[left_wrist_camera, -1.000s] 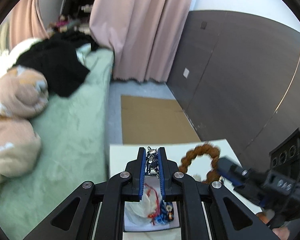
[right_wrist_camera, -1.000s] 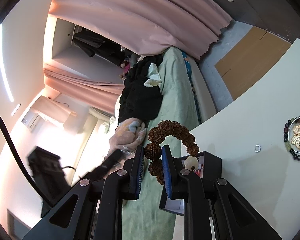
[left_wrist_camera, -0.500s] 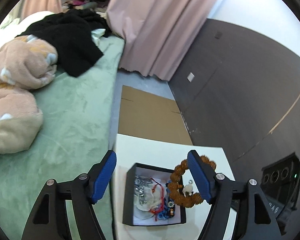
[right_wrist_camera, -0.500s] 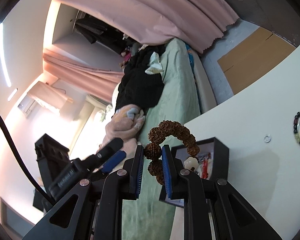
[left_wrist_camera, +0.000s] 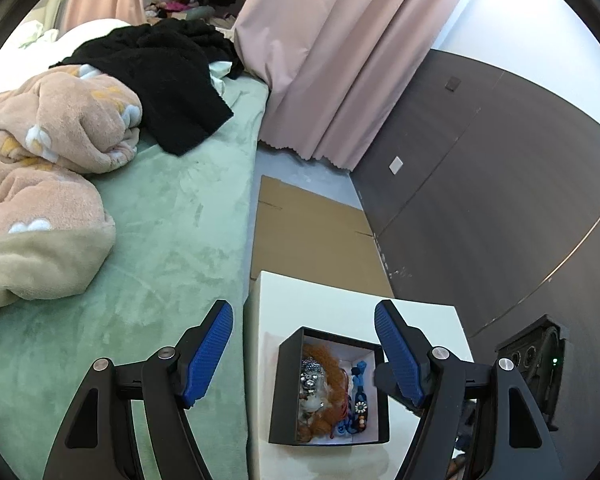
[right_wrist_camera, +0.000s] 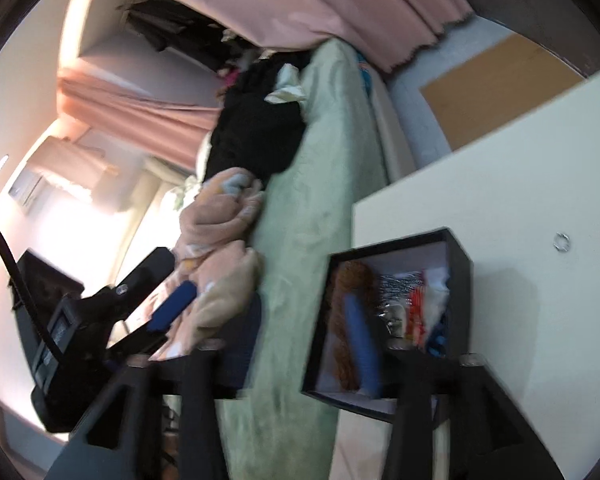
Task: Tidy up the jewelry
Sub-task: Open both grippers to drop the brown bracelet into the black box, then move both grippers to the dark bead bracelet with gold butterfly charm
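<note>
In the black box [left_wrist_camera: 330, 386] at the tabletop's [left_wrist_camera: 328, 300] corner nearest the green bed [left_wrist_camera: 172, 248], the brown beaded bracelet [left_wrist_camera: 326, 364] now lies among the other pieces, where a second ago it hung pinched in the right claw [right_wrist_camera: 304, 344] above the box's bed-side rim. That claw's jaws are opening at this moment; its view is smeared by motion, yet the bracelet [right_wrist_camera: 350, 320] shows down inside the box with one blue finger [right_wrist_camera: 362, 344] in front of it, and no pad seems to press on it any more — so the drop reads as made. The left claw [left_wrist_camera: 304, 350] has changed as well: a second ago it was pinched shut on a silver chain over the box, and now it stands wide with nothing between its fingers [left_wrist_camera: 208, 356], the silver piece [left_wrist_camera: 310, 378] resting in the box beside the bracelet, with red cord and blue beads [left_wrist_camera: 358, 396] toward the box's far side from the bed. For the task this likely means two items stowed almost together and both claws free. Work remains, though — a small silver ring [right_wrist_camera: 561, 242] lies loose on the tabletop well apart from the box, on the side away from the bed, and a dark object is cut off at the frame edge beyond it, too little visible to name.
</note>
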Demonstrator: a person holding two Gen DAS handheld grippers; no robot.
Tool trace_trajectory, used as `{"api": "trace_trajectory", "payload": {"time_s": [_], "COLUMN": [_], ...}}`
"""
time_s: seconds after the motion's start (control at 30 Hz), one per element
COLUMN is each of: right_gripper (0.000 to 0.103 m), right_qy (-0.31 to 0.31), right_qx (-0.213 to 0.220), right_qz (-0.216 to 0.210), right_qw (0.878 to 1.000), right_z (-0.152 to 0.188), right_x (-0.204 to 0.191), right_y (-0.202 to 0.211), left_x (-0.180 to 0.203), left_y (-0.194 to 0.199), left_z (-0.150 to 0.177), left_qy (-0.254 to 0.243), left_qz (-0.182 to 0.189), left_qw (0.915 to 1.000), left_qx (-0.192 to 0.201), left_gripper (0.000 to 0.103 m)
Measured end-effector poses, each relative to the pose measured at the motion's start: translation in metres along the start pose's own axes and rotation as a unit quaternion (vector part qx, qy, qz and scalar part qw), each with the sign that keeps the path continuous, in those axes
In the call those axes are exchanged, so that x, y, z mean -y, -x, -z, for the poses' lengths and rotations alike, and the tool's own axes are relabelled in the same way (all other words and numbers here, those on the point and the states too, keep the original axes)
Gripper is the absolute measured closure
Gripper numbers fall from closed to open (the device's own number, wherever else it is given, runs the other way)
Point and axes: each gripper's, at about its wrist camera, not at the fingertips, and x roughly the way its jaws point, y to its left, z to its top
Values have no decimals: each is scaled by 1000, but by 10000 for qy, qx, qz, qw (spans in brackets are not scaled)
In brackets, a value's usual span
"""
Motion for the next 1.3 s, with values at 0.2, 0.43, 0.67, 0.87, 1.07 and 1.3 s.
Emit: {"api": "trace_trajectory", "payload": {"time_s": [0.2,0.43,0.67,0.87,1.07,1.3], "right_gripper": [50,50,30,28,28,28], "right_qy": [142,165,-29,-486,-975,-1262], "right_qx": [264,482,671,815,872,937], "right_qz": [253,414,654,879,1214,1439], "right_qw": [9992,9978,9956,9916,9840,9770], "right_z": [-4,-11,-15,-19,-20,-19], "right_x": [5,16,36,64,95,118], "right_y": [30,68,103,131,153,177], "left_x": [9,30,58,84,112,143], "left_y": [-2,-10,-25,-39,-57,-80], "left_z": [3,10,18,28,40,57], "left_qy": [-103,-316,-456,-667,-918,-1233], "left_qz": [51,136,247,344,431,513], "left_qw": [9999,9993,9984,9966,9937,9884], "left_qx": [-34,-113,-223,-333,-474,-719], "left_gripper": [29,29,29,29,29,29]}}
